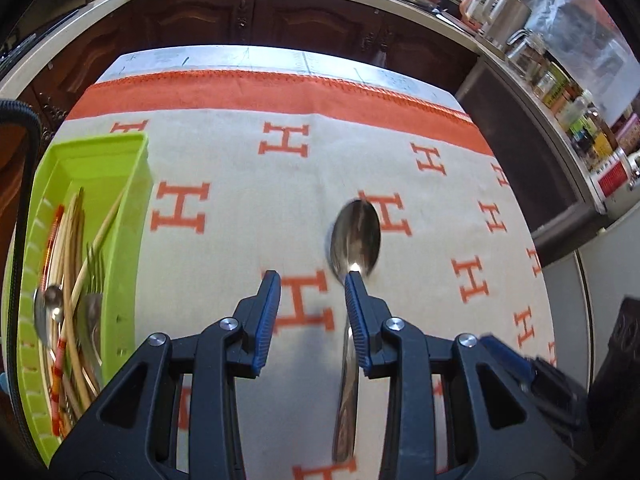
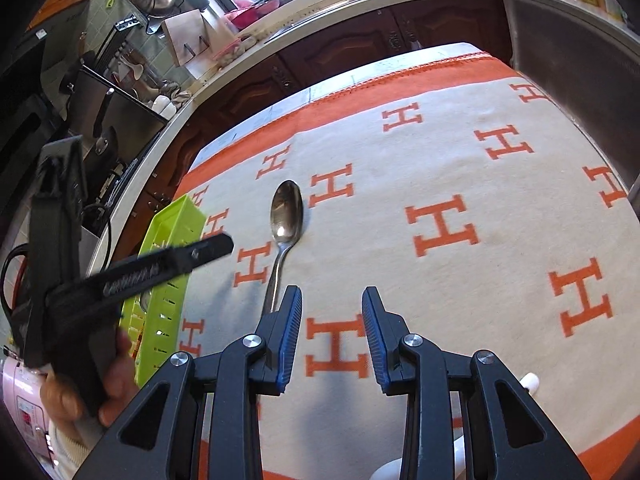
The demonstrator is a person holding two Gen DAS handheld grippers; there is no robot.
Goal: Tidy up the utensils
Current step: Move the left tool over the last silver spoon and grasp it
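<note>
At the left edge of your left wrist view sits the lime-green plastic tray [image 1: 132, 184], its slotted wall thin and glossy, already holding pale wooden chopsticks [image 1: 74, 300], a fork [image 1: 94, 280] and a small spoon [image 1: 50, 308] in a loose tangle. Moving right, your left gripper [image 1: 313, 280] has its ribbed blue pads standing apart with nothing between them. Just right of that gap the steel spoon [image 1: 356, 236] lies on the cloth, bowl toward the upper part of the frame, its handle running down beside and under the right-hand finger, so closing now would likely nip only cloth or knock the handle sideways. The polished metal is smooth, thin and low against the woven cream blanket [image 1: 240, 168] with its orange H pattern, so the pads may slide off or snag the fabric. In your right wrist view the spoon [image 2: 286, 212] sits at centre left, and your right gripper [image 2: 331, 298] is likewise spread and empty over bare cloth.
</note>
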